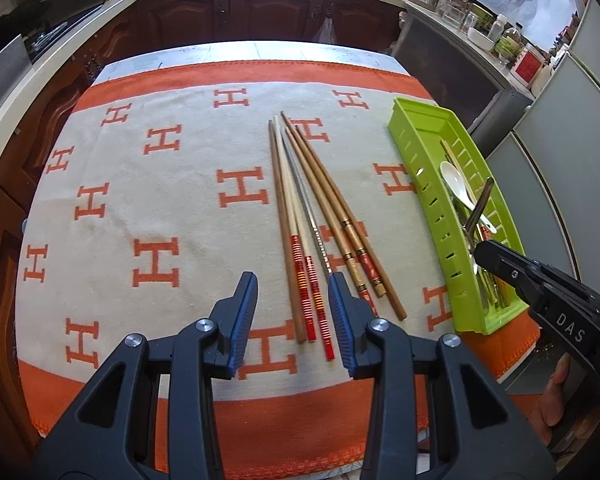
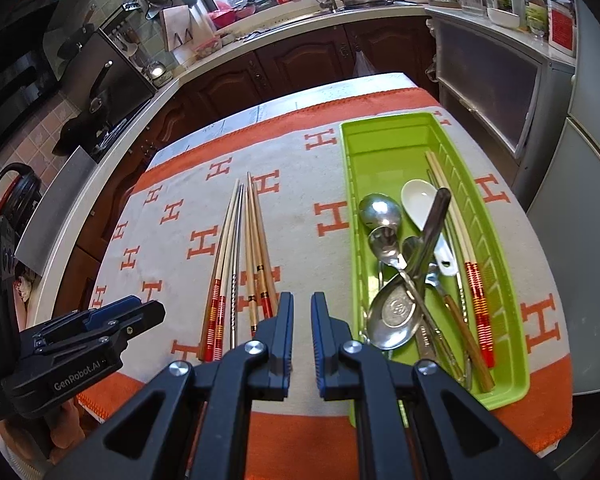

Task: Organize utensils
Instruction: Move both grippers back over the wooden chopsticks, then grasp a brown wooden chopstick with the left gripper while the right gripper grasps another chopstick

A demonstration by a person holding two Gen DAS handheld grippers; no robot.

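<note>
On the orange cloth (image 1: 148, 208) loose chopsticks (image 1: 300, 216) wait by the green tray (image 2: 516, 320), so the left gripper (image 1: 293, 312) hangs wide open over them, while the right gripper (image 2: 302, 320) holds nothing, its jaws a little apart.

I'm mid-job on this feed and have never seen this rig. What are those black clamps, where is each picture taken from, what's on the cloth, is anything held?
The black clamps are hand-held two-finger grippers, one per hand, each with a camera looking along its fingers. One view shows the left gripper open above loose chopsticks on the orange-patterned cloth. The other shows the right gripper, slightly open, holding nothing. Beside the chopsticks, a green tray holds spoons and more chopsticks.
</note>
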